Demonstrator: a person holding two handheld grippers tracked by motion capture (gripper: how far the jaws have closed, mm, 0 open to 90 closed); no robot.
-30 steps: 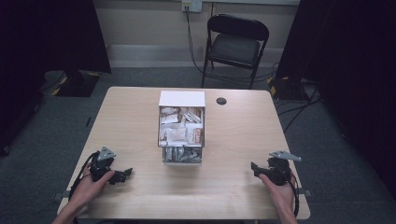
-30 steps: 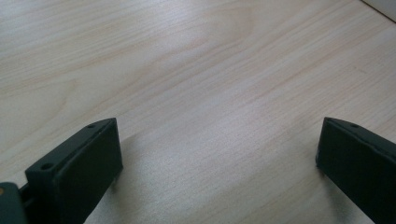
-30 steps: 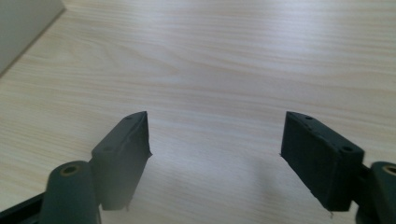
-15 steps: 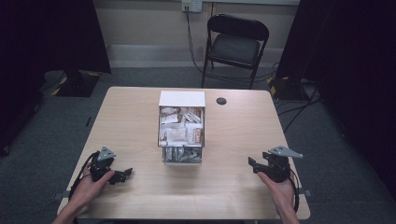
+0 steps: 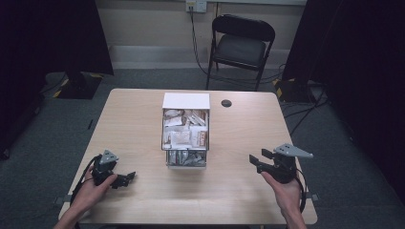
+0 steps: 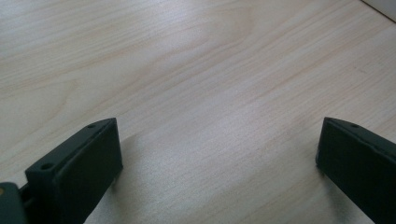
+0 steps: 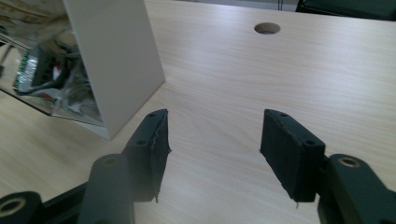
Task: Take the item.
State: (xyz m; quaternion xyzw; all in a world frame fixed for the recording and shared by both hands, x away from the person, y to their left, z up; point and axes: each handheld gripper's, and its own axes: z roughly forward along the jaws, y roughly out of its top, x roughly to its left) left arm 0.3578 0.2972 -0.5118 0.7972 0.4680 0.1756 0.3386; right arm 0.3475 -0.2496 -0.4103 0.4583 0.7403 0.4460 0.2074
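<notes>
Black jaws of the left gripper (image 5: 128,178) stand wide apart over bare wood, holding nothing. Right gripper (image 5: 253,160) sits across the table (image 5: 239,138), jaws parted and empty, aimed toward a white box (image 5: 186,129) of packets at the centre. A round hole (image 5: 226,103) lies beyond the box.

Recording lab or studio, black curtains (image 5: 52,38), bare wooden table (image 5: 129,124), folding chair (image 5: 241,45), floor cables (image 5: 305,102)
</notes>
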